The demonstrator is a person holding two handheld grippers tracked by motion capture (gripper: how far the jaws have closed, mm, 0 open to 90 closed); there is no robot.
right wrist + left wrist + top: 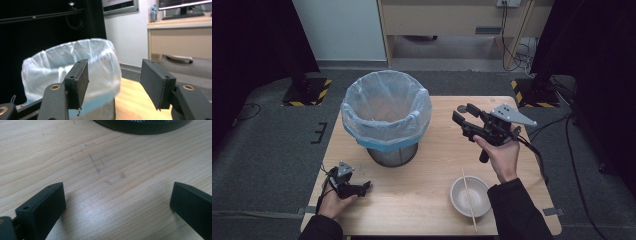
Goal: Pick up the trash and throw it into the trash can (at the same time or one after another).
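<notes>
A mesh waste bin lined with a clear and blue plastic bag stands at the back left of the wooden table. My right gripper is held up above the table to the right of the bin, open and with nothing between its jaws; the bin stands just beyond them in the right gripper view. My left gripper rests low at the table's front left, open, over bare wood. A grey bowl with a chopstick laid across it sits at the front right.
The bin's dark base rim lies just ahead of the left gripper. Beyond the table are grey carpet, black stand bases with yellow-striped edges, a wooden desk and trailing cables.
</notes>
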